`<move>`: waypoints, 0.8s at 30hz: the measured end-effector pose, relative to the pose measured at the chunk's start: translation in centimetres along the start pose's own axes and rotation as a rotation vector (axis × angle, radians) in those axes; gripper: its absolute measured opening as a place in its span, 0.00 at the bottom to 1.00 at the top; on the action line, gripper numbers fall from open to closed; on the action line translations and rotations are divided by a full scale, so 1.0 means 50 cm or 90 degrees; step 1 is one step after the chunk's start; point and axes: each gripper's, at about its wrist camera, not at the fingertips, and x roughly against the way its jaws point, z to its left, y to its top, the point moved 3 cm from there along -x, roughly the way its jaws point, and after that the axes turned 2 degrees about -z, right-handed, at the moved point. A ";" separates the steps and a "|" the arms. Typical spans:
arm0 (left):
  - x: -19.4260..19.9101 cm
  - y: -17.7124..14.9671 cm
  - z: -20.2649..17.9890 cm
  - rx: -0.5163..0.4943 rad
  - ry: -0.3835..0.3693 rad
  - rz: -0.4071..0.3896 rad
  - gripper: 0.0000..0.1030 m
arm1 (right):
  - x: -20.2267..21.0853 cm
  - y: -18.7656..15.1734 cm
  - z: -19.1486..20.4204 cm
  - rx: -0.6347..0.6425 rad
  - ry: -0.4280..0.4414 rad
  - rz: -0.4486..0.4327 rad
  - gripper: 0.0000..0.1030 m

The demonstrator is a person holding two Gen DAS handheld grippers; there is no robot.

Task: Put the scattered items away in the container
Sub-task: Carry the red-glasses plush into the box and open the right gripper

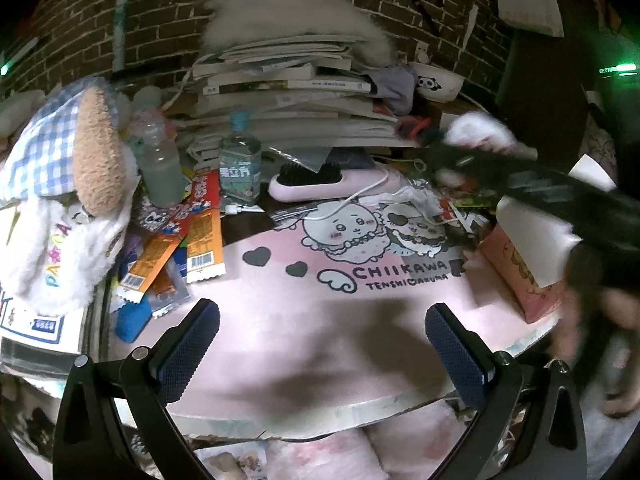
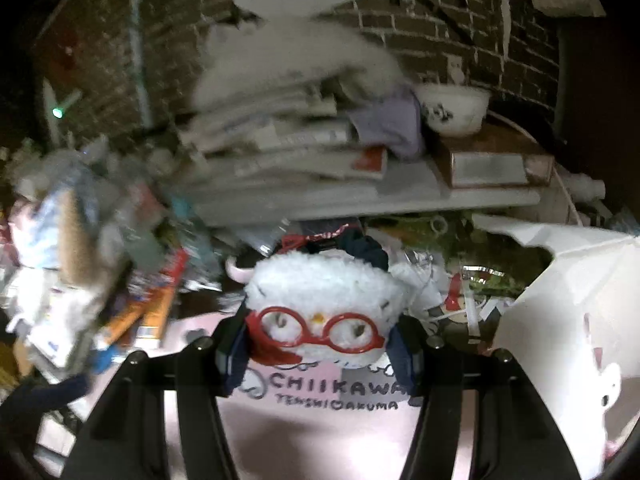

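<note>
Plush owl, white and fluffy with red glasses, sits clamped between the two blue pads of the right gripper, lifted clear above the pink desk mat. Under it the mat's print reads "CHIIKAWA" and "TENSHI AKUMA", with a small heart between the last two words. At 3 o'clock from the owl, in the right wrist view, stands an open white and pink paper box, its torn flaps up.

In the left wrist view the left gripper hangs over the near edge of the same mat with its jaws spread wide and nothing between them. At 10 o'clock from it lie orange snack packets with barcodes; their other print is too small to read. Above them stands a clear bottle with a green label in Chinese characters. At 9 o'clock a white plush carries coloured letters, only partly legible. At 12 o'clock a pink hairbrush lies below a tall pile of books. A panda bowl sits at 1 o'clock.
</note>
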 end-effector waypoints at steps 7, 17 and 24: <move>-0.019 0.014 -0.043 -0.025 -0.005 -0.003 1.00 | 0.152 0.022 -0.029 0.049 0.007 -0.084 0.53; -0.035 0.034 -0.111 -0.061 -0.035 -0.009 1.00 | 0.252 0.017 -0.228 0.064 -0.098 -0.063 0.53; -0.037 0.057 -0.170 -0.088 -0.065 -0.005 1.00 | 0.238 0.012 -0.375 0.045 -0.123 0.054 0.53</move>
